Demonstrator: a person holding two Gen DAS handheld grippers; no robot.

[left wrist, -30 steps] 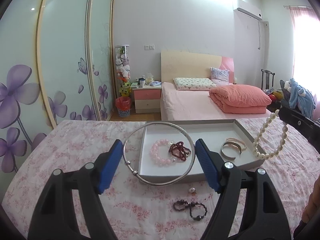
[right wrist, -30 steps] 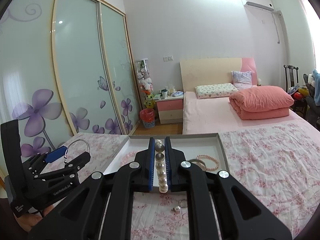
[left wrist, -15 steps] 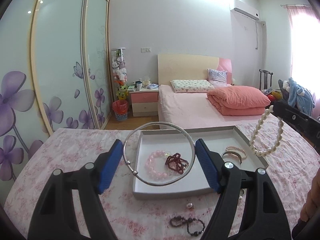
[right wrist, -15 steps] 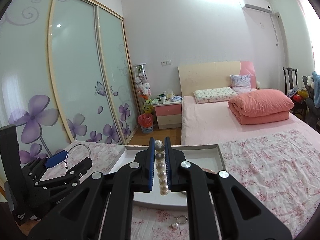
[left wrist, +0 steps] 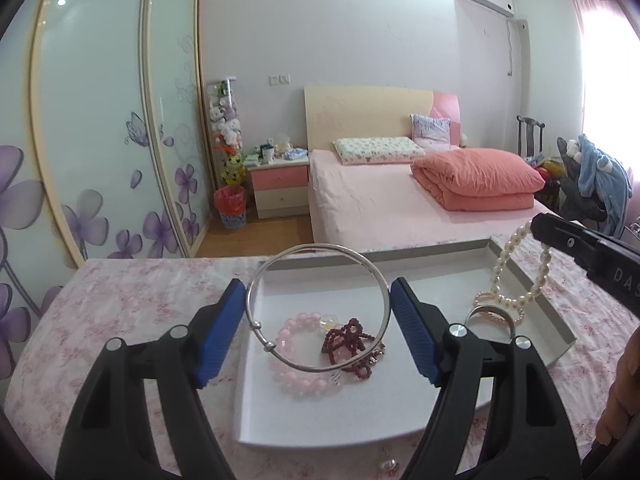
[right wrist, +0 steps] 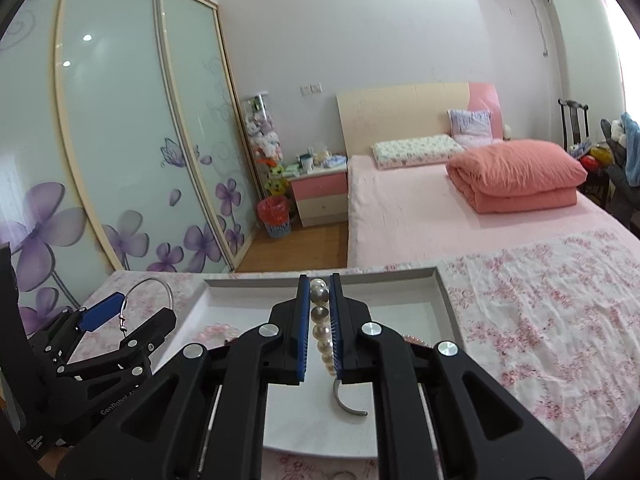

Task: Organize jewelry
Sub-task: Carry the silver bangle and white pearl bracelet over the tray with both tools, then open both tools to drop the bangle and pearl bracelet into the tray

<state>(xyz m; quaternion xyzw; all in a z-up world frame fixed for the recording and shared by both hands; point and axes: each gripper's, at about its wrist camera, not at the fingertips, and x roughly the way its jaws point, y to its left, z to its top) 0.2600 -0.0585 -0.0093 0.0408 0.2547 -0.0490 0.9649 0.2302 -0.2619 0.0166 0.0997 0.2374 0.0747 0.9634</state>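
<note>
My left gripper [left wrist: 318, 308] is shut on a thin silver bangle [left wrist: 372, 276], held above the left part of the white tray [left wrist: 562, 330]. My right gripper [right wrist: 320, 312] is shut on a white pearl bracelet [right wrist: 320, 334], which hangs over the tray's right part [left wrist: 500, 276]. In the tray lie a pink bead bracelet [left wrist: 296, 380], a dark red bead bracelet [left wrist: 346, 338], a silver cuff [right wrist: 346, 404] and a pink pearl bracelet [left wrist: 500, 316]. The left gripper also shows in the right wrist view [right wrist: 132, 312].
The tray [right wrist: 446, 292] sits on a pink floral tablecloth [left wrist: 120, 304]. A small pearl piece [left wrist: 388, 465] lies on the cloth in front of the tray. Beyond the table are a bed [left wrist: 400, 200], a nightstand [left wrist: 278, 188] and sliding wardrobe doors [left wrist: 100, 140].
Both grippers have moved forward over the tray with their bracelets. The dark bead bracelet on the cloth in front of the tray has dropped out of view.
</note>
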